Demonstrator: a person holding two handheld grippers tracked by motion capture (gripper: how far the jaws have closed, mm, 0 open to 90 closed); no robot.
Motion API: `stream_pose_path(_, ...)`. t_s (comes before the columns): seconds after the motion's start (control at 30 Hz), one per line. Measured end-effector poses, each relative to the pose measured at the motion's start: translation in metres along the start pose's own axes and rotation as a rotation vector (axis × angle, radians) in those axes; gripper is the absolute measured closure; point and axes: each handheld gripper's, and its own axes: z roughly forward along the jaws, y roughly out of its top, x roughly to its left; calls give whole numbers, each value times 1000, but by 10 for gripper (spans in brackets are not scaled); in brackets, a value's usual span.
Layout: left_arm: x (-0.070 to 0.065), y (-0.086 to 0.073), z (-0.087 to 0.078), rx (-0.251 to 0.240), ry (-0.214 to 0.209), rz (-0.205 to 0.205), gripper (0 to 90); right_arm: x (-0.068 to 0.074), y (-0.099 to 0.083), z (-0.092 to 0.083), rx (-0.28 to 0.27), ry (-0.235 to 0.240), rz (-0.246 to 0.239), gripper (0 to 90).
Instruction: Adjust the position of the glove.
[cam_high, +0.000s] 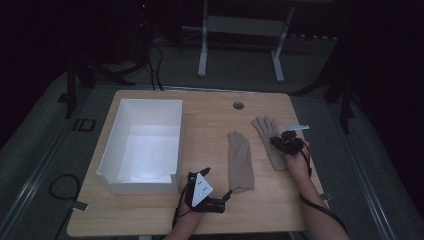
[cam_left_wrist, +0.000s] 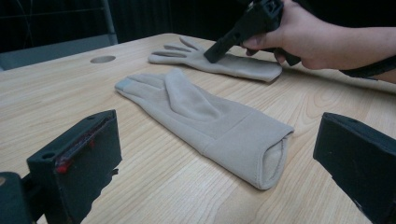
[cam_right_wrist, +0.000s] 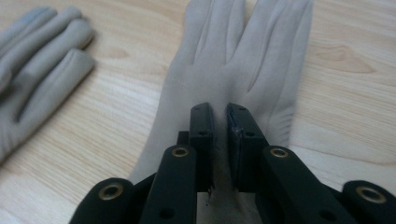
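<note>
Right claw pinches a fold of the far glove (palm area). Left claw is spread, near glove's cuff directly ahead.

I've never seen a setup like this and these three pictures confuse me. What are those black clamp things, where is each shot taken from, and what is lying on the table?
A person sits at a wooden table holding a hand-operated gripper in each hand; there is no robot arm. The high view looks down from above. Each other picture comes from a camera riding on one gripper, looking along its black jaws. On the table lie a white open box and two beige gloves. The left gripper is open, its jaws either side of the cuff of the nearer glove. The right gripper has its jaws almost closed on a pinch of fabric on the farther glove, which lies flat on the table.
</note>
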Motion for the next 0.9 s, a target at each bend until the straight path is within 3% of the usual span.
stream_pose_path(0.07,0,0,0,-2,0,2,12,3,4,-7,-19,-10,33,819)
stream_pose_path(0.13,0,0,0,-2,0,5,12,10,9,-18,-36,-51,29,820)
stream_pose_path(0.33,-1,0,0,1,5,9,12,16,21,-65,-112,-87,98,819)
stream_pose_path(0.53,-1,0,0,2,7,14,12,15,12,-99,-128,-147,179,820)
stream_pose_path(0.73,-2,0,0,0,6,14,12,19,-8,-111,-104,-194,194,819)
stream_pose_path(0.9,-2,0,0,3,7,20,12,20,-31,-103,-46,-189,217,818)
